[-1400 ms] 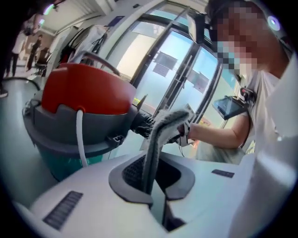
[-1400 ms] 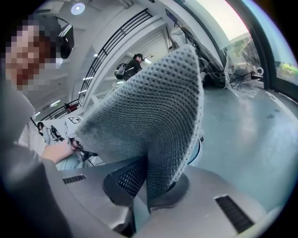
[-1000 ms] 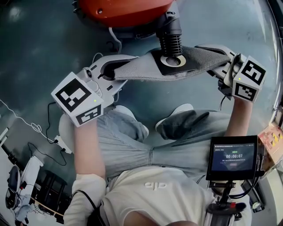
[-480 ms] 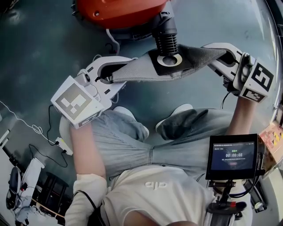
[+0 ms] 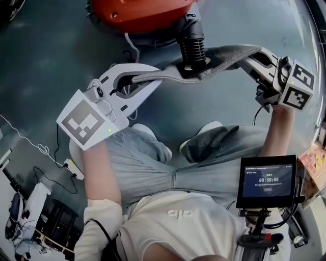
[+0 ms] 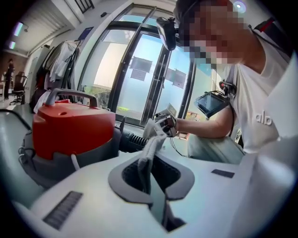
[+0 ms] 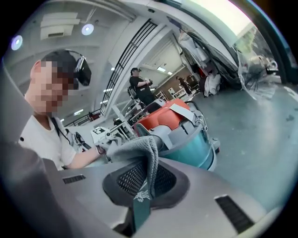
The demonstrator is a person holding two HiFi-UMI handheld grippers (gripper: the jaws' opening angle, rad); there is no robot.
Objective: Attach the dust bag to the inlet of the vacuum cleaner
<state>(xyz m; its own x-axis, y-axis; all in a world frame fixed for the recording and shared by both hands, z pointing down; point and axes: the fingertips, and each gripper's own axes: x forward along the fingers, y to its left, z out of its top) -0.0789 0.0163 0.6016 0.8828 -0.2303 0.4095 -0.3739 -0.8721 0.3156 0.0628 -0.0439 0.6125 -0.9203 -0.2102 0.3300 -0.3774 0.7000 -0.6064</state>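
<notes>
A grey fabric dust bag point(image 5: 224, 55) hangs stretched between my two grippers, just in front of the red vacuum cleaner point(image 5: 137, 11). Its dark collar sits against the black ribbed inlet point(image 5: 192, 47); the collar's hole is hidden. My left gripper point(image 5: 134, 80) is shut on the bag's left end point(image 6: 153, 144), and the cloth runs down between the pads. The right gripper point(image 5: 250, 53) is shut on the right end point(image 7: 139, 148). In the left gripper view the vacuum point(image 6: 70, 128) and inlet point(image 6: 135, 139) lie ahead on the left. In the right gripper view the vacuum point(image 7: 181, 128) stands behind the bag.
The person's knees and shoes point(image 5: 204, 138) sit directly below the bag. A small monitor point(image 5: 268, 181) on a stand is at the lower right. Cables point(image 5: 30, 142) and equipment lie on the floor at left. Another person point(image 7: 139, 86) stands far off in the room.
Both grippers have carried the bag toward the vacuum, the right one most. The bag has tipped from flat to nearly edge-on, and its collar hole, open to view before, is now hidden at the inlet.
</notes>
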